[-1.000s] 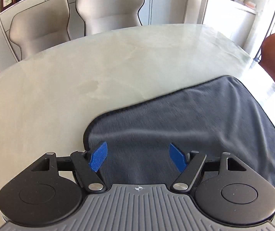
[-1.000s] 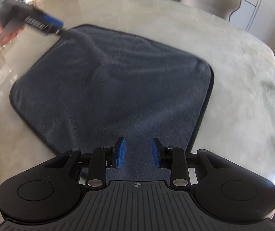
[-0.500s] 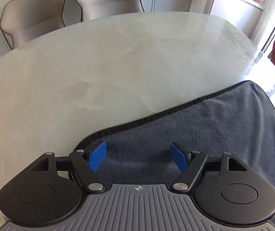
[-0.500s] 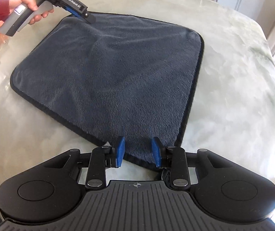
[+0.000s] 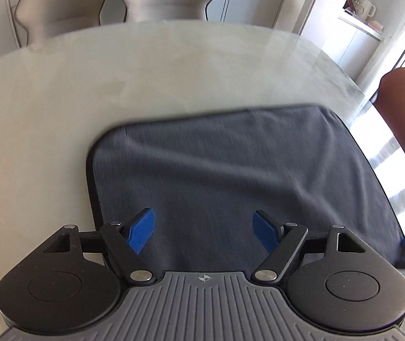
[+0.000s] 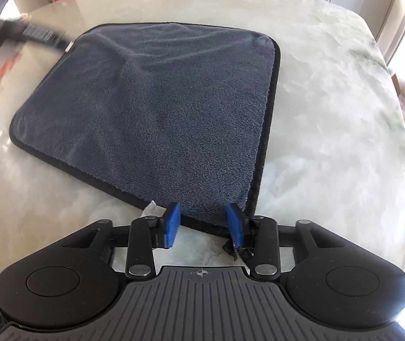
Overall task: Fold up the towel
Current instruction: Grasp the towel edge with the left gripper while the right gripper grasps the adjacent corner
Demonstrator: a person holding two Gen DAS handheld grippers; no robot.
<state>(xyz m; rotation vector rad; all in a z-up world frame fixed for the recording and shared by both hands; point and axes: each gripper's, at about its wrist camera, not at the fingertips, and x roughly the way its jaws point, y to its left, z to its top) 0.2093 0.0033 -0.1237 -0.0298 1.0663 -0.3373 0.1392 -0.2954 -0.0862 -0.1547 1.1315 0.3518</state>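
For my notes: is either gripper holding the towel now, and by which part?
Nothing is held. The left gripper is open over the towel; the right gripper, just opening, straddles its near corner.

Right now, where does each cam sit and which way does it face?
Left wrist: on the left gripper, angled down at the towel; own open blue fingers show.
Right wrist: on the right gripper, angled down at the towel's near corner; own fingers show, plus the blurred left gripper top left.
Shared: towel, marble table.

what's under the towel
The towel lies spread on the pale marble table, which shows bare all around it. The tabletop beneath the cloth is covered, so anything there cannot be seen.
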